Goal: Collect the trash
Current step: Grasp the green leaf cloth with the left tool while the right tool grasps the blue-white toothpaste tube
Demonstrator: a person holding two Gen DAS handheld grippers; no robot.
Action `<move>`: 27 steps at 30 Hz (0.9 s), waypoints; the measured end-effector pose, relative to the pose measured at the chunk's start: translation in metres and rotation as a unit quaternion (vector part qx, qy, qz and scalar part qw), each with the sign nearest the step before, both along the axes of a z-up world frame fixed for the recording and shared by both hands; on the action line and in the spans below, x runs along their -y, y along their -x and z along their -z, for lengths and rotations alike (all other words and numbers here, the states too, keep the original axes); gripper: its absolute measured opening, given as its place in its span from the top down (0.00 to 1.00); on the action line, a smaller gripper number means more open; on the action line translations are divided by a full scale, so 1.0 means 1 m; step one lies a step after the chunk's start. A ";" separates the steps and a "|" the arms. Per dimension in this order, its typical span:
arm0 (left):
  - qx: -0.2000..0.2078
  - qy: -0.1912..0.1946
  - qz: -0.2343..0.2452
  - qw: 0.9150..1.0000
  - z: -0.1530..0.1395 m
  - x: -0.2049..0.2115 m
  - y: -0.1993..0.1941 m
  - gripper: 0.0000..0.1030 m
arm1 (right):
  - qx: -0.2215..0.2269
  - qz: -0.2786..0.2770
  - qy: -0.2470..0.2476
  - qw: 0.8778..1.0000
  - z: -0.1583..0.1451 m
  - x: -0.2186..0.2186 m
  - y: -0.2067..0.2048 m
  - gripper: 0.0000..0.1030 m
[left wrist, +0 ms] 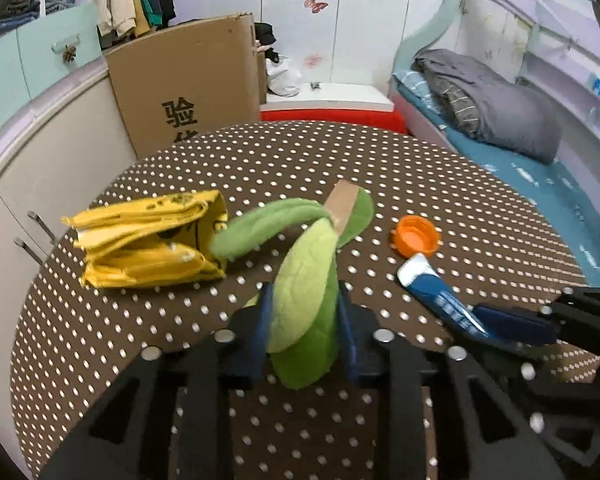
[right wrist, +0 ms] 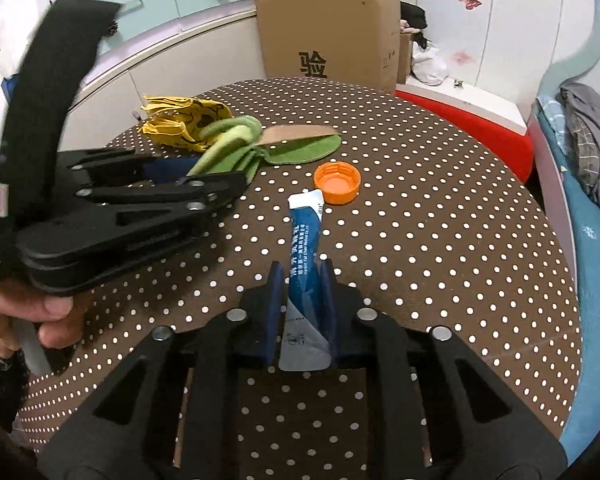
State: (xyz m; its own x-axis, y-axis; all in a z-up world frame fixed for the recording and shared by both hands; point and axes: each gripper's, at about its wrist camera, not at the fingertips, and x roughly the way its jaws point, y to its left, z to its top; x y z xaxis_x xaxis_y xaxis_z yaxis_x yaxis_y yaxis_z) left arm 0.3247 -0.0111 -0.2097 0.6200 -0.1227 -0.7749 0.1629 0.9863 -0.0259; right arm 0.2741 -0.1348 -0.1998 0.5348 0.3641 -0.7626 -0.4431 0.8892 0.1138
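A bunch of green felt leaves [left wrist: 260,224] with a brown card strip lies on the dotted brown table [left wrist: 440,184]. My left gripper [left wrist: 304,296] is shut on one leaf's near end. In the right wrist view the left gripper [right wrist: 208,176] comes in from the left onto the leaves [right wrist: 300,148]. My right gripper [right wrist: 302,276] is shut on the near end of a blue and white sachet [right wrist: 306,224]. The right gripper [left wrist: 512,326] and sachet [left wrist: 428,284] also show in the left wrist view. An orange bottle cap [right wrist: 337,182] lies just beyond the sachet. A crumpled yellow bag [left wrist: 148,240] sits left of the leaves.
A cardboard box [right wrist: 328,36] stands behind the table, with a red and white box [left wrist: 332,108] beside it. White cabinets [left wrist: 40,168] run along the left. A bed with grey bedding [left wrist: 500,100] is on the right. A person's hand [right wrist: 40,312] holds the left gripper's handle.
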 end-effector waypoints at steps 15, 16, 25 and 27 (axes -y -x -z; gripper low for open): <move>0.019 0.088 -0.014 0.996 -0.011 -0.018 0.102 0.86 | -0.006 0.048 -0.096 0.994 -0.014 0.058 0.057 0.88; 0.022 0.089 -0.011 0.996 -0.013 -0.016 0.107 0.86 | -0.003 0.049 -0.099 0.994 -0.017 0.062 0.060 0.88; 0.066 0.097 0.021 0.993 -0.059 0.020 0.124 0.86 | 0.047 0.074 -0.133 0.987 -0.062 0.109 0.077 0.88; 0.072 0.099 0.027 0.992 -0.068 0.027 0.122 0.86 | 0.060 0.081 -0.137 0.985 -0.073 0.121 0.080 0.88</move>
State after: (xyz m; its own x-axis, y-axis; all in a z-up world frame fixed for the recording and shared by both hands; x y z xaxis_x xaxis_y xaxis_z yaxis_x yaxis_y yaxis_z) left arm 0.2025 -0.0383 -0.1418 0.7116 -0.2995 -0.6355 0.2306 0.9540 -0.1914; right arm 0.1943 -0.2558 -0.1264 0.6826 0.4509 -0.5751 -0.3232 0.8921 0.3159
